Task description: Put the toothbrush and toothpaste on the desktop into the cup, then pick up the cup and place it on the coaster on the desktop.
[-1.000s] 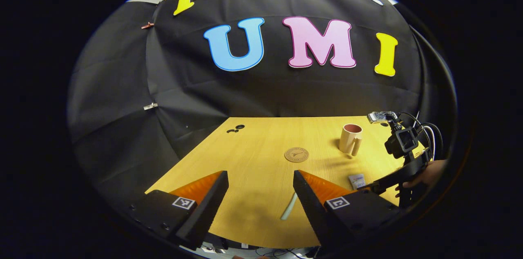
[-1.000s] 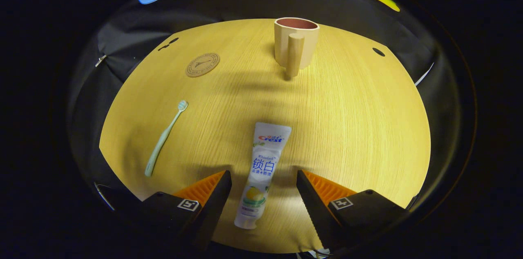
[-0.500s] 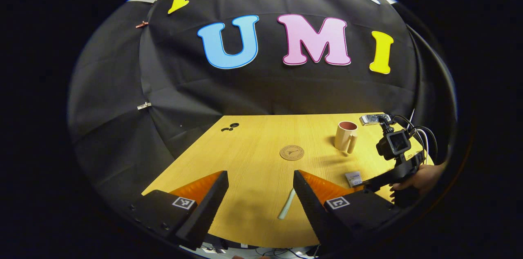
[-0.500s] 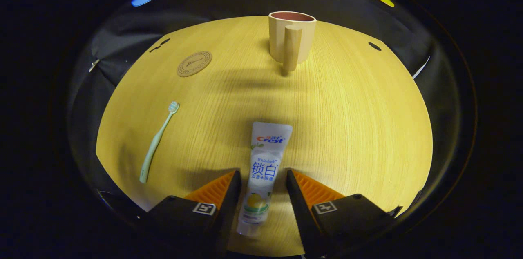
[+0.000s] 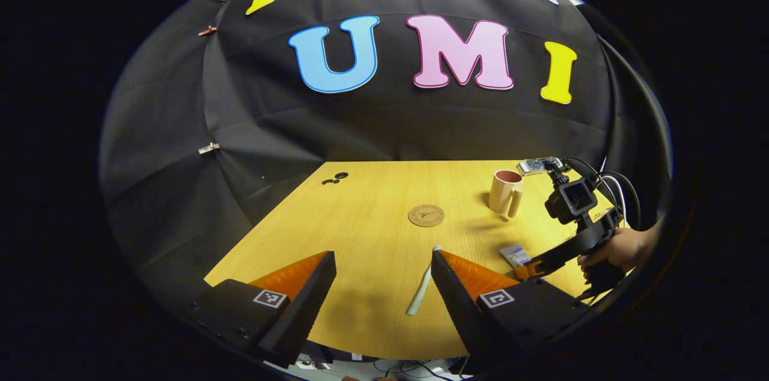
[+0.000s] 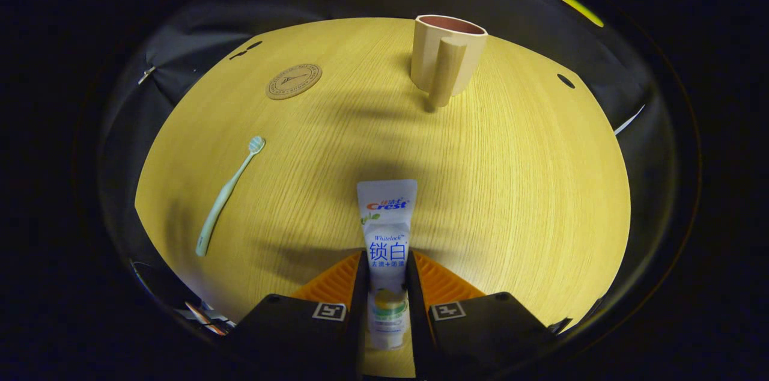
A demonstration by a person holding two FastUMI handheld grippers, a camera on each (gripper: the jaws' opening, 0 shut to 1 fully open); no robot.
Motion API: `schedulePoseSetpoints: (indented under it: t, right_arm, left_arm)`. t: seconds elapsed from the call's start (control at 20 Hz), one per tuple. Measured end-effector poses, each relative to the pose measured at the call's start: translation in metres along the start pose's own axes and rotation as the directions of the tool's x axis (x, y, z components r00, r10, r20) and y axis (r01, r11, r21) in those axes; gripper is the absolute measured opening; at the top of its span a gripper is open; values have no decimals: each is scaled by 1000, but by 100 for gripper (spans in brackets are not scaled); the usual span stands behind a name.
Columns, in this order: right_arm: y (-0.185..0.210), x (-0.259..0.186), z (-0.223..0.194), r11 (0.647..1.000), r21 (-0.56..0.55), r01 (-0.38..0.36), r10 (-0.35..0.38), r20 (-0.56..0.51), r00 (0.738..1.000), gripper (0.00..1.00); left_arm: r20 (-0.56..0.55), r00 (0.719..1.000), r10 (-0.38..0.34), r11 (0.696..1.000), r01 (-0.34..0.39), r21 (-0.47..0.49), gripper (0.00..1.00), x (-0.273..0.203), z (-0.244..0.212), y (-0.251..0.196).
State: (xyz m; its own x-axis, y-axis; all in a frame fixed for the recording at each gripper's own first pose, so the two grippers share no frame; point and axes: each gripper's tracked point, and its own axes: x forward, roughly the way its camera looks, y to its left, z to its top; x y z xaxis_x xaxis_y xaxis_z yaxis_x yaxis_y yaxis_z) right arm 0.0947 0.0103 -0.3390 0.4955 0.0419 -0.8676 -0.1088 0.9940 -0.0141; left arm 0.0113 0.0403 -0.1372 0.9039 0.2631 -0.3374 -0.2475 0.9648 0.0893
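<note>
Since a second ago, the right gripper [image 6: 385, 285] has brought its jaws together from wide apart until both fingers press the sides of the white plastic toothpaste tube [image 6: 386, 231], which lies flat on the pale yellow wood-grain surface [image 6: 510, 188] with its crimped end pointing away from the camera. Meanwhile the left gripper [image 5: 380, 285] has kept its jaws wide apart, holding nothing, above the near edge of the surface.

In the left gripper view, from left to right, the slim pale green toothbrush [image 5: 422, 285] lies just beside the inner edge of the gripper's right-hand finger, its head pointing away. Farther back, the round brown cork-like coaster [image 5: 426, 215] rests flat near the middle of the surface. To its right stands the beige cup with a reddish-brown inside [image 5: 504, 192], upright, handle toward the viewer. At the far right the right gripper [image 5: 524, 267], with its camera mounted on top, is held by a person's hand [image 5: 619, 249], and the far end of the toothpaste tube [image 5: 514, 255] shows at its tip.

In the right gripper view, the toothbrush [image 6: 228, 195] lies at the left, well apart from the tube; the coaster [image 6: 294, 81] sits beyond it, and the cup [image 6: 447, 56] stands upright at the far side.
</note>
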Motion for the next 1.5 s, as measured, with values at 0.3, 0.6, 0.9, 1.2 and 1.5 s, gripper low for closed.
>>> schedulePoseSetpoints:
  t: [0.3, 0.6, 0.9, 1.2, 1.5]
  right_arm:
    - [-3, -6, -4, 996, 47, -73, 73, -10, 997, 22]
    - [-20, -37, -4, 994, 40, -98, 96, 61, 994, 28]
    - [-42, -70, -27, 990, 74, -118, 112, 79, 991, 27]
    - [-72, -80, -55, 984, 141, -105, 98, 57, 994, 27]
    - [-86, -86, -63, 982, 147, -116, 111, 44, 993, 27]
  left_arm:
    - [-28, 1000, -3, 1000, 3, 1, 100, 2, -10, 0]
    - [-132, 985, -114, 991, 103, -90, 100, 32, -37, -18]
    - [-293, 937, -193, 981, 182, -63, 95, 85, -78, -44]
    - [-427, 884, -189, 980, 197, -25, 94, 119, -113, -60]
    - [-532, 833, -151, 986, 169, -15, 94, 137, -141, -65]
